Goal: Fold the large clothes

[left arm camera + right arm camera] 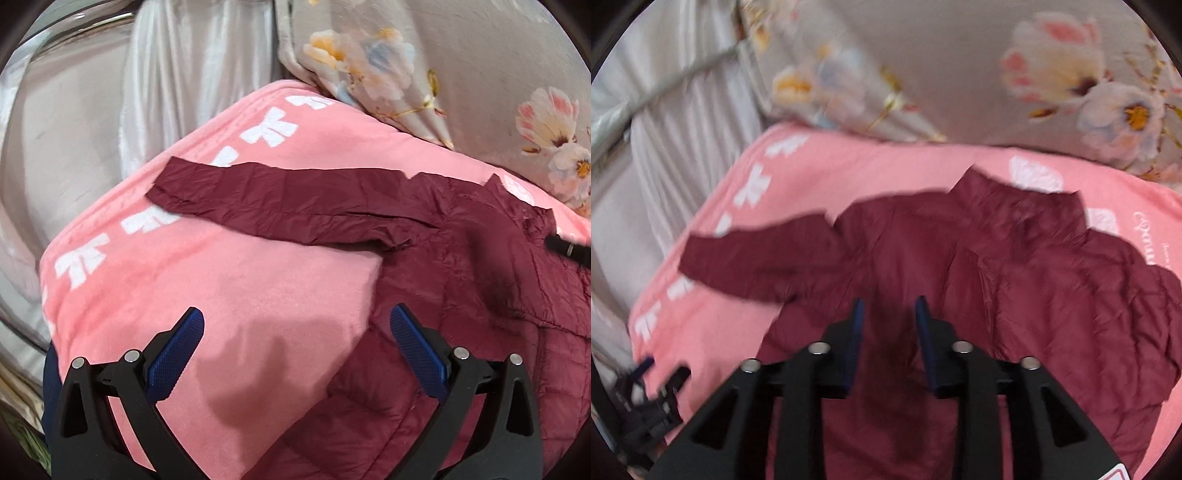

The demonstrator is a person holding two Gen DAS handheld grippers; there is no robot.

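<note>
My left gripper [295,328] hangs with its jaws spread wide and nothing between them, above the pink blanket [184,295] just beside the hem side of the maroon puffer jacket [461,295]. The jacket lies flat across the middle of the blanket, collar [1015,199] toward the far edge by the floral bedding [480,66] and 1 sleeve [277,199] stretched out toward the blanket's left edge. My right gripper [890,317] sits over the jacket's body, jaws partly apart and gripping nothing

Pink blanket [229,280] on bed, floral quilt [942,74], pale curtain [192,74] behind.
</note>
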